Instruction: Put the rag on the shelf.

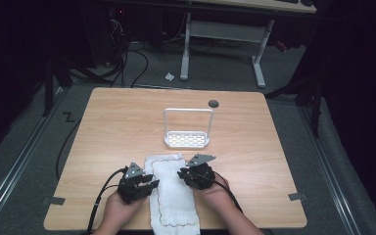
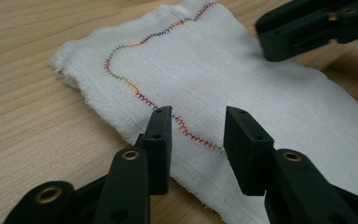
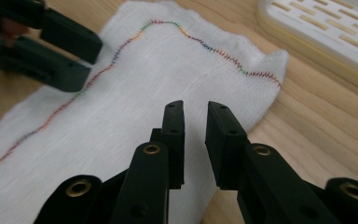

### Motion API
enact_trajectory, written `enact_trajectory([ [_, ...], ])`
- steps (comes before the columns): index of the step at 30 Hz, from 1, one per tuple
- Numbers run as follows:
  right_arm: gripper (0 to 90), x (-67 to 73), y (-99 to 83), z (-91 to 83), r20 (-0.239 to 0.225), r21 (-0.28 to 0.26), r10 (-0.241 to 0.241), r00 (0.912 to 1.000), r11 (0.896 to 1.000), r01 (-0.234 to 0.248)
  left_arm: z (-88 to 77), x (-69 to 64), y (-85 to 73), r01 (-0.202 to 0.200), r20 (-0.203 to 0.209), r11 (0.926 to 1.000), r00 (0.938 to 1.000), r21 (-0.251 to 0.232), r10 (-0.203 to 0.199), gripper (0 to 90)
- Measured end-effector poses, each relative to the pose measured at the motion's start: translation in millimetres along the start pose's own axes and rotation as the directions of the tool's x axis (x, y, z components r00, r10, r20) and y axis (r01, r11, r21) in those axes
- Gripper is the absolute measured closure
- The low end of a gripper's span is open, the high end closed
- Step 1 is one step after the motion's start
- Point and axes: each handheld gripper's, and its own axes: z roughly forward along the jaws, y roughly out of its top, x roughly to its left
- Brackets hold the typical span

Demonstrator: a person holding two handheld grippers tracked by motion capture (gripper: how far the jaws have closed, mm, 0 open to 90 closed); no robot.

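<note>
Two hands were seen at the bottom edge of the high view, their forearms cut off by the frame. One left gripper [image 1: 138,183] and one right gripper [image 1: 196,174] were held on either side of one white cloth [image 1: 172,188], whose near end was cut off at the surface [image 1: 254,161] edge. Both pairs of fingers were parted over the cloth, the left's wider, nothing being gripped. One white slotted tray [image 1: 187,140] with a wire handle was set beyond the cloth
</note>
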Motion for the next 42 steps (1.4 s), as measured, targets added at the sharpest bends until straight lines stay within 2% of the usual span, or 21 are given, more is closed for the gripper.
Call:
enact_trajectory([
  [3,81.3,-6.9,-5.7,3.2,0.011,0.005,0.028,0.9995,1.0,-0.028,4.3,0.0,1.7,0.008,0.032,1.0,0.9995,-0.001,-0.007,61.2],
  [6,81.3,-5.6,-11.8,-3.7,0.032,0.01,0.005,0.9995,1.0,-0.005,7.4,-2.6,3.2,-0.005,0.053,1.0,0.9986,0.001,0.005,61.6],
  [8,81.3,-3.6,-27.3,-19.9,0.044,0.011,-0.003,0.999,1.0,0.002,11.5,-13.6,3.3,-0.053,0.087,0.9985,0.9949,0.009,0.052,61.8],
  [10,81.2,-3.4,-31.0,-23.8,0.043,0.011,0.0,0.9991,1.0,-0.001,12.5,-16.8,3.4,-0.062,0.101,0.998,0.9931,0.014,0.06,62.0],
  [11,81.1,-3.2,-42.5,-34.7,0.041,0.004,0.013,0.9991,1.0,-0.013,14.8,-23.2,3.1,-0.066,0.128,0.9977,0.9897,0.016,0.064,62.1],
  [17,77.9,-4.5,-59.8,-47.8,0.028,-0.033,0.063,0.9977,0.998,-0.062,17.2,-34.1,2.3,-0.11,0.146,0.9938,0.9835,0.012,0.108,59.9],
  [18,75.2,-4.9,-59.9,-48.4,0.018,-0.037,0.072,0.9973,0.997,-0.071,15.2,-34.4,2.2,-0.117,0.121,0.9931,0.9859,0.002,0.116,59.6],
  [19,74.3,-9.2,-59.7,-53.1,-0.01,-0.074,0.12,0.9927,0.99,-0.121,10.6,-30.6,2.7,-0.098,0.074,0.995,0.9923,-0.022,0.099,60.4],
  [20,74.3,-9.2,-59.7,-53.1,-0.01,-0.074,0.12,0.9927,0.99,-0.121,10.6,-30.6,2.7,-0.098,0.074,0.995,0.9923,-0.022,0.099,60.4],
  [21,72.8,-12.1,-59.7,-55.5,-0.019,-0.093,0.144,0.9893,0.985,-0.146,8.3,-26.1,3.4,-0.056,0.08,0.9975,0.995,-0.043,0.06,60.4],
  [22,71.2,-21.3,-61.3,-60.4,-0.019,-0.128,0.195,0.9806,0.972,-0.196,6.1,-21.6,4.2,-0.028,0.082,0.9982,0.9961,-0.053,0.033,59.5],
  [23,71.1,-25.1,-62.9,-62.6,-0.007,-0.137,0.208,0.9781,0.969,-0.207,4.6,-15.3,6.8,-0.004,0.061,0.9984,0.9981,-0.057,0.008,58.2],
  [26,73.1,-31.0,-66.0,-66.5,0.013,-0.152,0.218,0.9759,0.965,-0.214,5.1,-10.5,10.0,0.016,0.039,0.9981,0.9991,-0.06,-0.014,55.8],
  [27,74.3,-33.2,-66.8,-68.2,0.019,-0.154,0.213,0.9769,0.966,-0.208,5.9,-7.1,12.1,0.04,0.017,0.9968,0.9991,-0.069,-0.039,55.8],
  [29,73.3,-39.1,-67.4,-71.7,0.057,-0.163,0.2,0.9781,0.968,-0.188,15.2,3.7,21.0,0.117,0.025,0.9916,0.9929,-0.055,-0.116,51.8],
  [31,72.8,-40.3,-67.4,-72.5,0.061,-0.169,0.201,0.9777,0.967,-0.188,21.0,7.1,26.1,0.124,0.026,0.9914,0.9921,-0.042,-0.123,49.7],
  [32,71.5,-41.6,-66.3,-73.8,0.086,-0.177,0.202,0.9755,0.967,-0.185,29.4,6.5,32.7,0.106,0.0,0.9938,0.9944,-0.034,-0.106,47.8],
  [34,71.5,-41.5,-65.9,-74.2,0.094,-0.174,0.194,0.9764,0.969,-0.176,34.4,5.9,35.9,0.1,-0.009,0.9948,0.995,-0.024,-0.1,47.0],
  [36,68.5,-40.4,-66.0,-74.1,0.104,-0.175,0.175,0.9791,0.972,-0.155,48.5,5.6,43.4,0.085,-0.042,0.9962,0.9956,0.021,-0.084,48.7],
  [38,62.9,-40.1,-65.6,-73.3,0.096,-0.176,0.165,0.9816,0.973,-0.146,53.9,4.8,47.0,0.076,-0.048,0.9967,0.9961,0.027,-0.075,50.6],
  [42,61.3,-37.0,-65.7,-71.8,0.092,-0.173,0.144,0.9852,0.977,-0.127,58.7,-1.7,51.0,0.041,-0.056,0.9982,0.9977,0.044,-0.039,55.8],
])
